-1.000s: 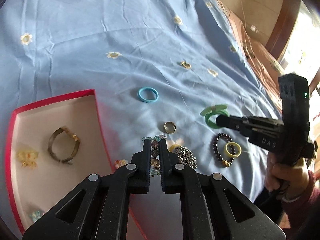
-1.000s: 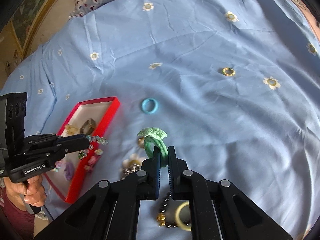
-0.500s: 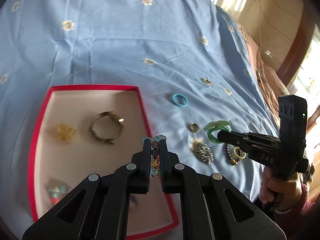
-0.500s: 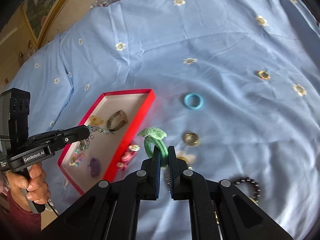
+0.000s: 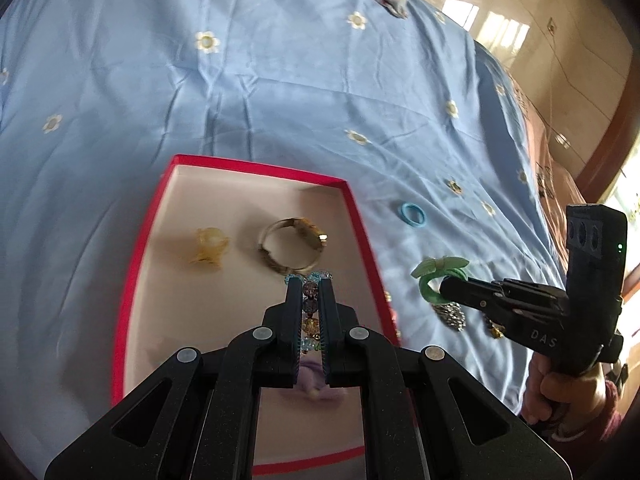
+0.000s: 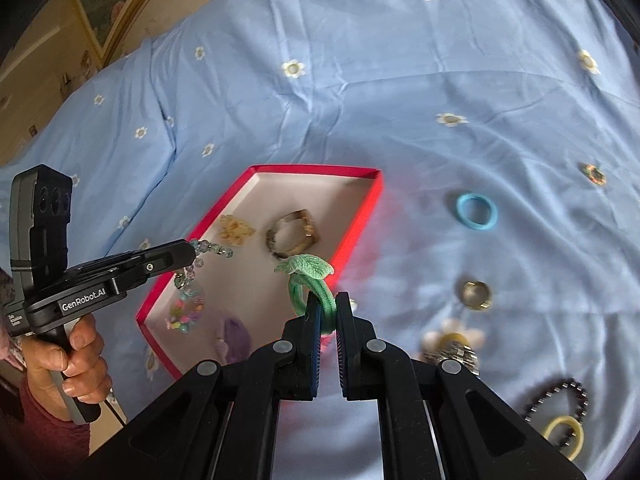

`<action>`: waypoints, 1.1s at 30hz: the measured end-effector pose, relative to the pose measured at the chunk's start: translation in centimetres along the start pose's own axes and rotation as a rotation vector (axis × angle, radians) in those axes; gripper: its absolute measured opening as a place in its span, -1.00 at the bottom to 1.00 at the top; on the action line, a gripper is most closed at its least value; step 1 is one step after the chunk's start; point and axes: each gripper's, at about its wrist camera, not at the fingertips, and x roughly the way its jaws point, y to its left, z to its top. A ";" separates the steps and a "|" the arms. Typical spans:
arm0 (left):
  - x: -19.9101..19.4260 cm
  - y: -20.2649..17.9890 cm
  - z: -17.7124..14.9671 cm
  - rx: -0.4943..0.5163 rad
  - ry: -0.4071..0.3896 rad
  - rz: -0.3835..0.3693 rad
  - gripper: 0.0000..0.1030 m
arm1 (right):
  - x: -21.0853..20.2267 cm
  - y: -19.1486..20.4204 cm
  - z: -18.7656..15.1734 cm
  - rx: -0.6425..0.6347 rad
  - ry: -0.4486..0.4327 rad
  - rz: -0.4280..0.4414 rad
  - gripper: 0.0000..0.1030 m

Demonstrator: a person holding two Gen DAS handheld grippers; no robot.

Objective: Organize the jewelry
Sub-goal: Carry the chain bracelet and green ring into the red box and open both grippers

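A red-rimmed tray [image 5: 360, 220] [image 6: 362, 208] lies on the blue bedsheet. It holds a brown bangle [image 5: 291, 249] [image 6: 293, 233], a yellow hair clip [image 5: 209, 245] [image 6: 236, 229] and a purple piece [image 6: 236, 334]. My left gripper [image 5: 310, 285] [image 6: 192, 254] is shut on a bead bracelet [image 5: 309, 300] [image 6: 200, 258] above the tray. My right gripper [image 6: 327, 300] [image 5: 442, 290] is shut on a green hair tie [image 6: 310, 280] [image 5: 434, 276] just right of the tray's rim.
On the sheet right of the tray lie a blue ring [image 6: 477, 212] [image 5: 413, 214], a metal ring [image 6: 476, 295], a silver beaded piece [image 6: 452, 354] [image 5: 451, 314], and a dark bead bracelet [image 6: 560, 400] with a yellow ring [image 6: 564, 434].
Both grippers have moved left with their loads. The left one now holds the bead bracelet over the tray's inside; the right one has carried the green hair tie to the tray's right rim.
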 end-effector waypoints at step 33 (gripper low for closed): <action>4.1 7.2 -0.9 -0.120 0.011 0.137 -0.87 | 10.4 4.4 1.4 -0.080 0.176 0.026 -0.87</action>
